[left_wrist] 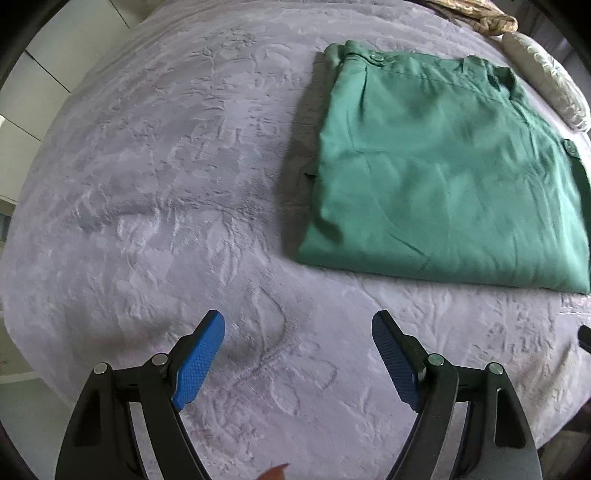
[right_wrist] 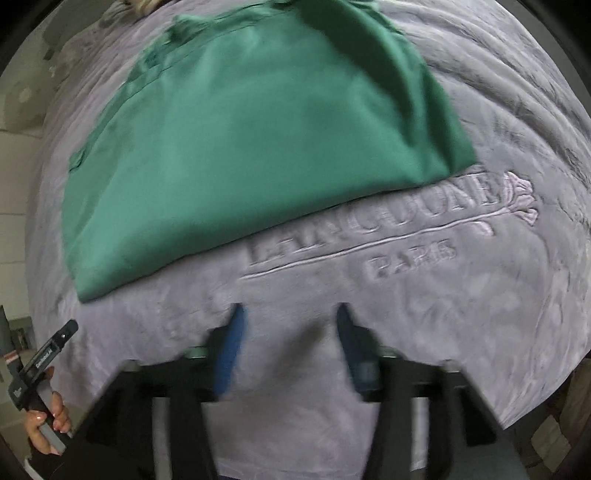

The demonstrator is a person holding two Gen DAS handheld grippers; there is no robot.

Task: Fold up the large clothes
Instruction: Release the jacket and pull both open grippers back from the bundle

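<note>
A green garment (left_wrist: 439, 173) lies folded into a flat rectangle on a grey embossed blanket (left_wrist: 166, 192); its buttoned waistband is at the far edge. It also shows in the right wrist view (right_wrist: 258, 147), just beyond the fingers. My left gripper (left_wrist: 297, 325) is open and empty, hovering over bare blanket to the near left of the garment. My right gripper (right_wrist: 288, 314) is open and empty, above the blanket just short of the garment's near edge. The right wrist view is blurred by motion.
The blanket (right_wrist: 406, 314) carries embossed lettering beside the garment. A pale patterned pillow (left_wrist: 550, 77) and a yellowish cloth (left_wrist: 476, 16) lie at the far right. The left gripper's handle, held in a hand (right_wrist: 44, 410), shows at the lower left of the right wrist view.
</note>
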